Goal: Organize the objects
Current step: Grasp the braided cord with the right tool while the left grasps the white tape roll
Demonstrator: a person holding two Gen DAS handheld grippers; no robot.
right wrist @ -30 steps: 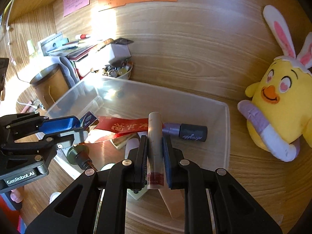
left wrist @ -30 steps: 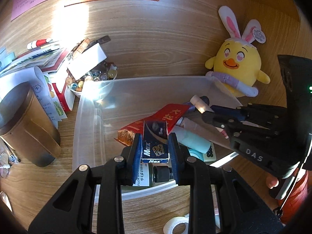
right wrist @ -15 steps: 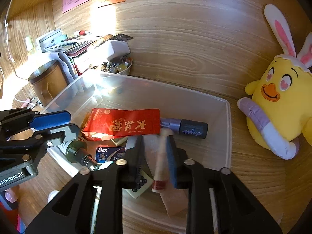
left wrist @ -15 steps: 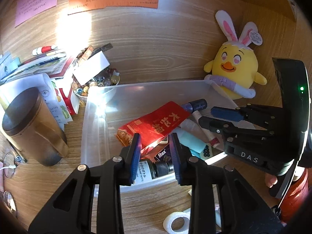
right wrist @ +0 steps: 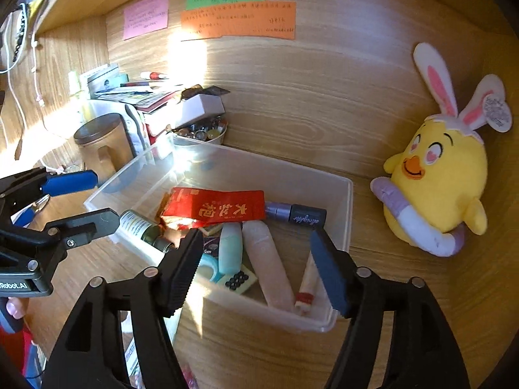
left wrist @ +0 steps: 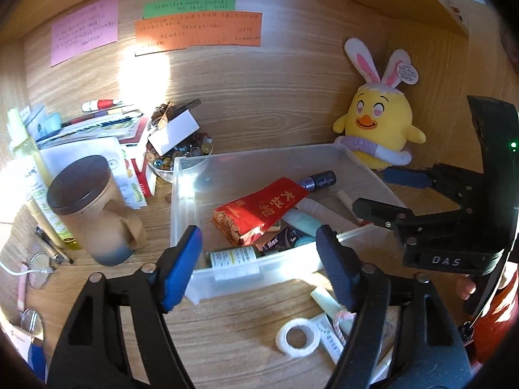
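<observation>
on the counter (left wrist: pixel 227 330) in front of the clear plastic bin (left wrist: pixel 227 269), still loose: white tape roll (left wrist: pixel 295 337) & a pale tube (left wrist: pixel 327 301). left gripper (left wrist: pixel 259 265) & right gripper (right wrist: pixel 256 269): jaws wide, empty, above the bin's near edge. tape roll looks light, stiff; prob. pinch across the ring wall. tube likely slick, take mid-body.

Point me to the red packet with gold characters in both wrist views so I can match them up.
Left wrist: red packet lies in the clear bin, centre frame, above the open left gripper.
Right wrist: red packet in the bin, left of centre, above the open right gripper.
Shared landmark: the yellow chick plush, right of the bin.
</observation>
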